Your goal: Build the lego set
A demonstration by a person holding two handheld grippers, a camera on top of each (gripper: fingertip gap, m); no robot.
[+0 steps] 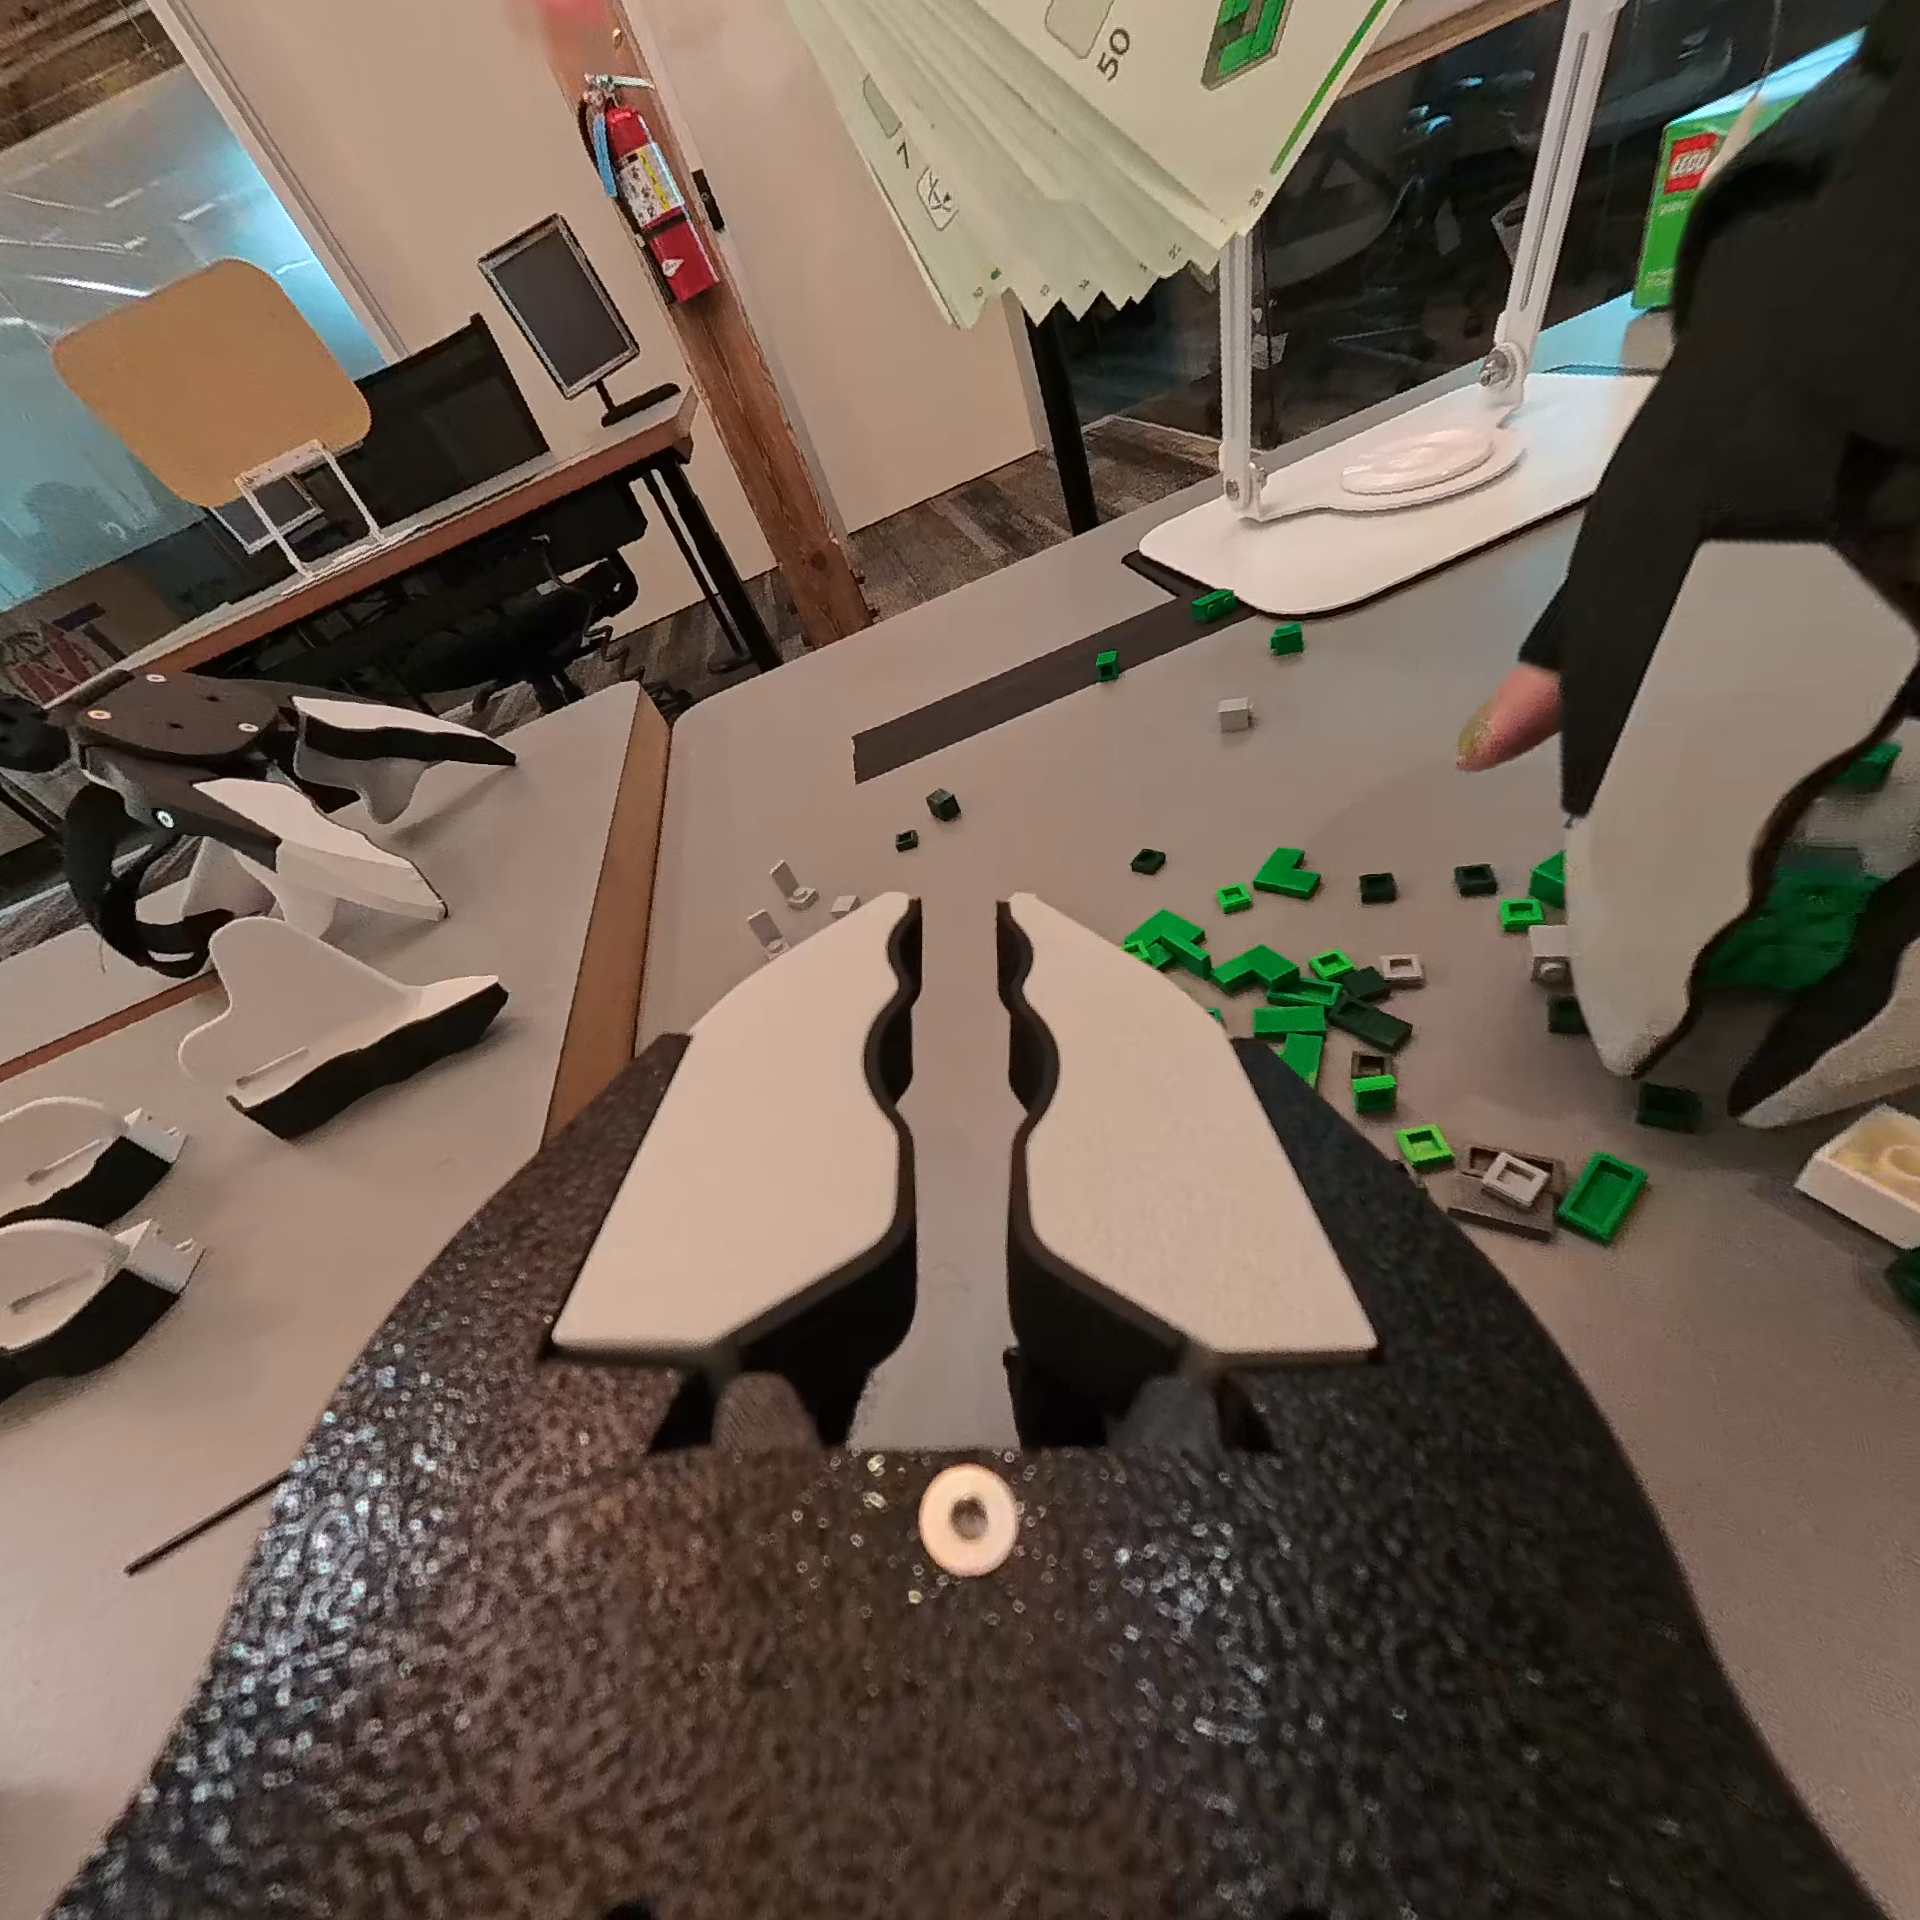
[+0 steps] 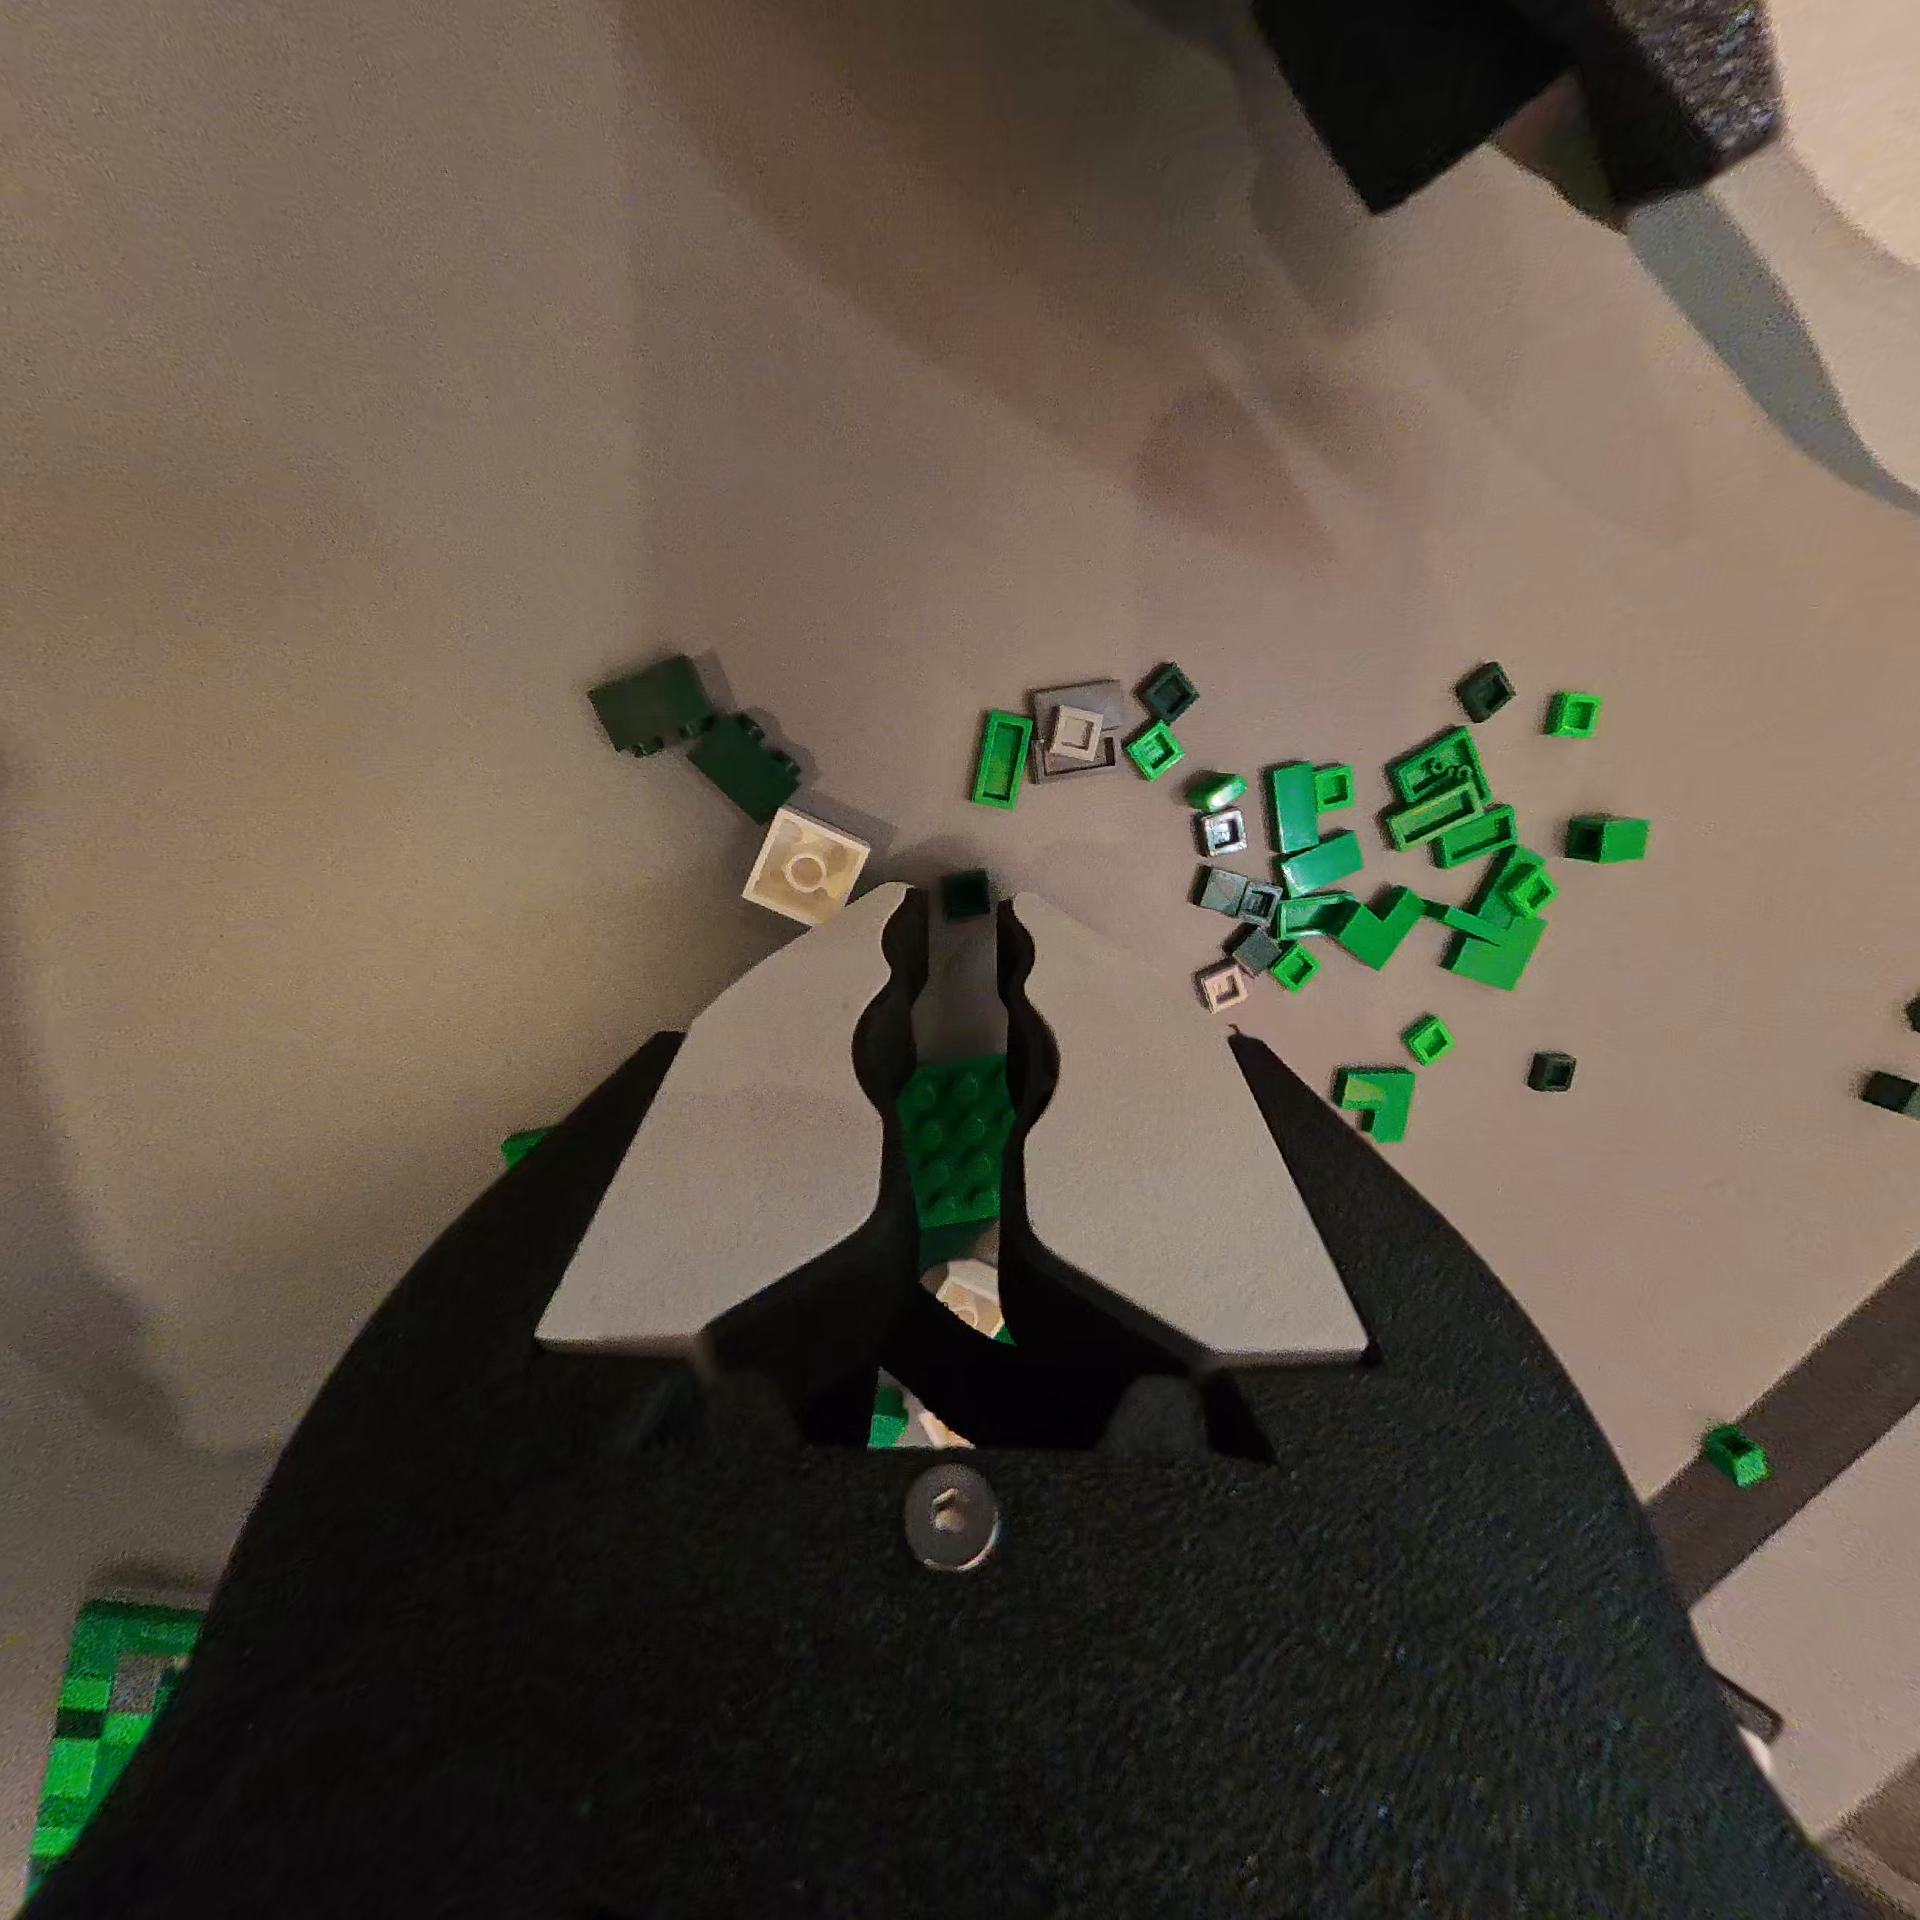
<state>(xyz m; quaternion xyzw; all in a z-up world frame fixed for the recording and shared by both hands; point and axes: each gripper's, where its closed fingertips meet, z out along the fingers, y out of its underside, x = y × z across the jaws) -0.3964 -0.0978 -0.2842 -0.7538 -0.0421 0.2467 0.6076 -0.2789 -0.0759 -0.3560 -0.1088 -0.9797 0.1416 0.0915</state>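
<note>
A small dark green brick [image 2: 964, 894] is seen lying on the grey table [image 2: 416, 520], right at the tips of the right gripper [image 2: 961, 906]. The gripper's two pale fingers [image 2: 810, 997] are held a narrow way apart, and the brick sits at the mouth of that gap; whether the pads press on it cannot be told. Behind the tips, under the gripper, a bright green studded plate [image 2: 961, 1132] is glimpsed. Just beside the left fingertip a white square brick [image 2: 806, 864] is laid upside down, and beyond it two larger dark green bricks [image 2: 694, 732] are found. To the right a loose heap of bright green, dark green and grey tiles [image 2: 1382, 852] is scattered.

The left gripper [image 1: 958, 906] is held above a bare patch of table, its fingers slightly parted with nothing between them. A few small grey pieces [image 1: 784, 904] are near its left tip, and the tile scatter lies to its right. A white lamp base [image 1: 1382, 520] and an open booklet [image 1: 1091, 156] are seen farther off.
</note>
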